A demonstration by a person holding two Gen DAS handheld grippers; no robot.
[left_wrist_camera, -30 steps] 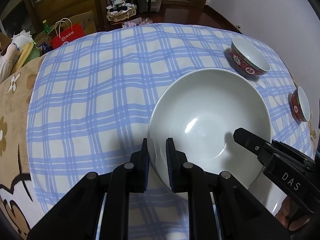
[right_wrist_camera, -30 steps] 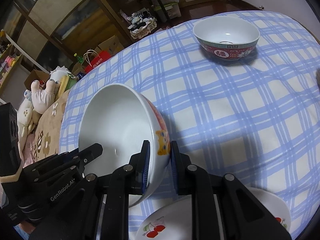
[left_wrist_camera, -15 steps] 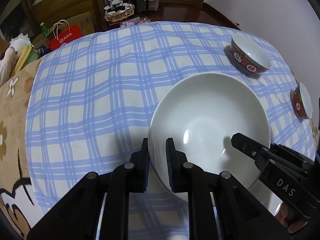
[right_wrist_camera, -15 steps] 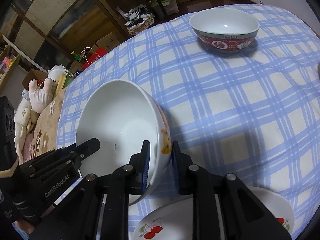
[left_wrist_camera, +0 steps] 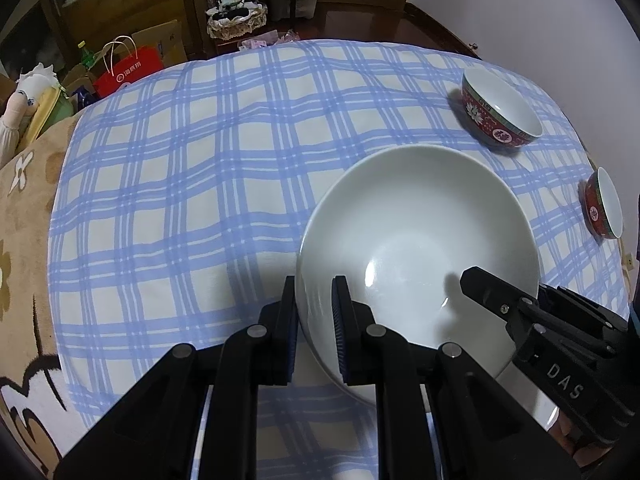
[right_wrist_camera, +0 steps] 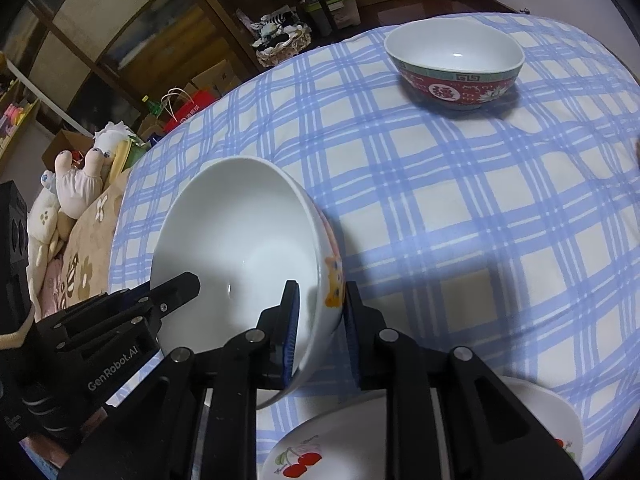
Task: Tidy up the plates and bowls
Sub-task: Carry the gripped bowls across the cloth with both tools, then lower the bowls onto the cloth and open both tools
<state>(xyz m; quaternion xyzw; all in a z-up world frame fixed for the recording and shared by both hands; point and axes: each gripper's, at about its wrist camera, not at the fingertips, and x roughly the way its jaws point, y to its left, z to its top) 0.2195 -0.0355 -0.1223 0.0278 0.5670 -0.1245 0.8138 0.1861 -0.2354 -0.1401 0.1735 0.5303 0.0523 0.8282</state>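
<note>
left gripper (left_wrist_camera: 314, 312) and right gripper (right_wrist_camera: 319, 320) clamped on white bowl (left_wrist_camera: 416, 240) rim | mouth tilted leftward | raised higher than before

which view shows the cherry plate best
The right wrist view. The cherry plate lies at the bottom edge with its red cherry print clear, partly hidden by the right gripper, which pinches the white bowl. The left wrist view shows only a sliver of white rim, with no print.
</note>
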